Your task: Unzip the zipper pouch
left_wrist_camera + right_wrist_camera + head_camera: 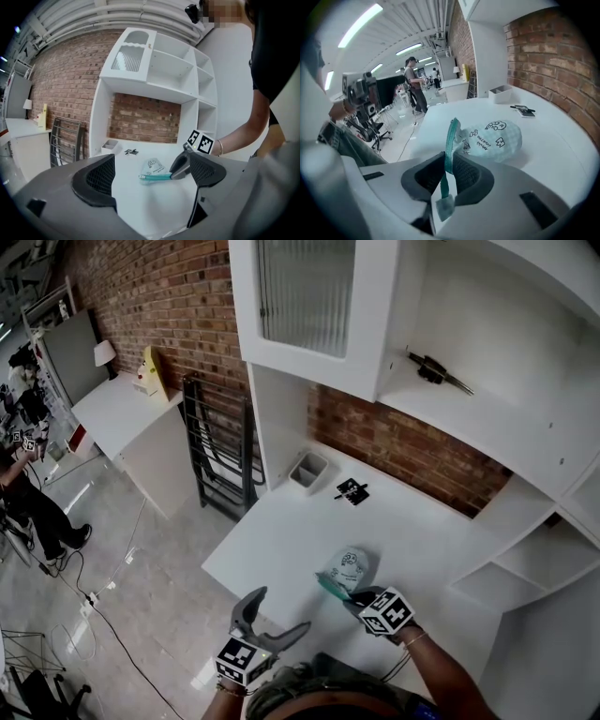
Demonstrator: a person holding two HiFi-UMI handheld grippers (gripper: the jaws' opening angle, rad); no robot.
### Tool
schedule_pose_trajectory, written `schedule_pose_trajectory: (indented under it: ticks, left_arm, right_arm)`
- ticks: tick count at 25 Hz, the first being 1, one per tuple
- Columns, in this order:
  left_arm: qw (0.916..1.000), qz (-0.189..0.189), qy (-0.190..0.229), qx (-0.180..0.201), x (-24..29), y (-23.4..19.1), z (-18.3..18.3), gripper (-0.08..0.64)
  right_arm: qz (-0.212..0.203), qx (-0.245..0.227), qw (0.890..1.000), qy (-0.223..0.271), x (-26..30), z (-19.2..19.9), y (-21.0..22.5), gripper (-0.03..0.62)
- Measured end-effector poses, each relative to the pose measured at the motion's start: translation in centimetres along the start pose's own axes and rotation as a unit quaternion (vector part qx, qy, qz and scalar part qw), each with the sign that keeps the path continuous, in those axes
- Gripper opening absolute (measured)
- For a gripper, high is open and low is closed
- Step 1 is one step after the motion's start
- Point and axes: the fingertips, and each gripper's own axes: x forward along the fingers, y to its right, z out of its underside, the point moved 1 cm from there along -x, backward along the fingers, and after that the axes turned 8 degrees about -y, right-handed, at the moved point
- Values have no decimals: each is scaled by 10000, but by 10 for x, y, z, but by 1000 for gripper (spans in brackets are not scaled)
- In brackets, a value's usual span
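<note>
The pale green checked zipper pouch [349,566] with black doodle print lies on the white desk [281,540], near its front edge. My right gripper [354,598] is shut on the pouch's teal zipper edge [450,145]. That edge runs up from the pouch [494,139] into the pinched jaws [446,176], with a small cloth tab hanging below them. My left gripper [277,615] hovers open at the desk's front edge, left of the pouch and apart from it. In the left gripper view, the pouch [152,165] and the right gripper [180,169] show beyond the empty, wide-spread jaws [152,187].
A small white bin [309,470] and a black marker card [352,490] sit at the back of the desk by the brick wall. White shelving stands around the desk, with a black tool [436,369] on one shelf. A black folding rack [220,446] stands left. People stand far off [412,84].
</note>
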Motion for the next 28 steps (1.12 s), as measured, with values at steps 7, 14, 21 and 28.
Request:
schedule_pose_trajectory:
  ticks: [7,14,21,28]
  left_arm:
    - [9995,243,-154,163,10,3,4,499]
    - [9983,549,-127,174,25,12,0,499]
    - [9892,1444,-166,201,29,30,2,499]
    - [9681,2504,36,102,22,49,-13,499]
  right_arm:
    - [-810,134,9960,360,-42,-20,-4,46]
    - [-1909,-470,9782,669,-91,-44,-31,44]
    - [-3088,-982,9405,1024,-130,-52,-80,43]
    - [-3576,-1669,9077,1425,-170,-74,-112,43]
